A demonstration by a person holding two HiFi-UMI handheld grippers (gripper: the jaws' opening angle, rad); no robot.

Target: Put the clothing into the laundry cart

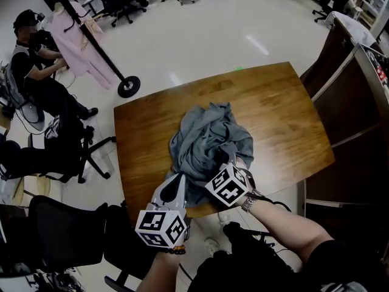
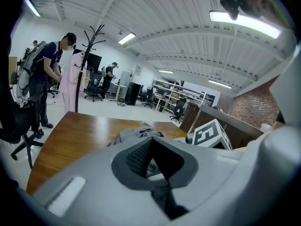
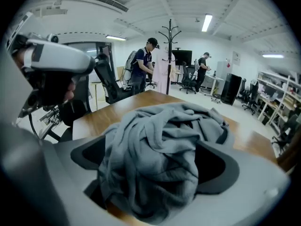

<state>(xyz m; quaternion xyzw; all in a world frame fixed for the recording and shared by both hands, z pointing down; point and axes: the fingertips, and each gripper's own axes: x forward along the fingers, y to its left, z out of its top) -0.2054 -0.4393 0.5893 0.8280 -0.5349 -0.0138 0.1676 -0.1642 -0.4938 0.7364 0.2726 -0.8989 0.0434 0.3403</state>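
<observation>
- The grey garment lies heaped on the bench, towards the near edge, where both your hands can reach it.
- Your right gripper noses down into the near side of the heap. Its fingers are spread wide with a bulge of cloth between them. That spread looks meant to take a thick bunch in one bite; they do not pinch it yet.
- Your left gripper sits at the heap's near left edge. Its fingers are drawn close together with nothing between them, so it is likely there to steady or gather.
- No laundry cart shows in any view, so the carry is not yet begun.
</observation>
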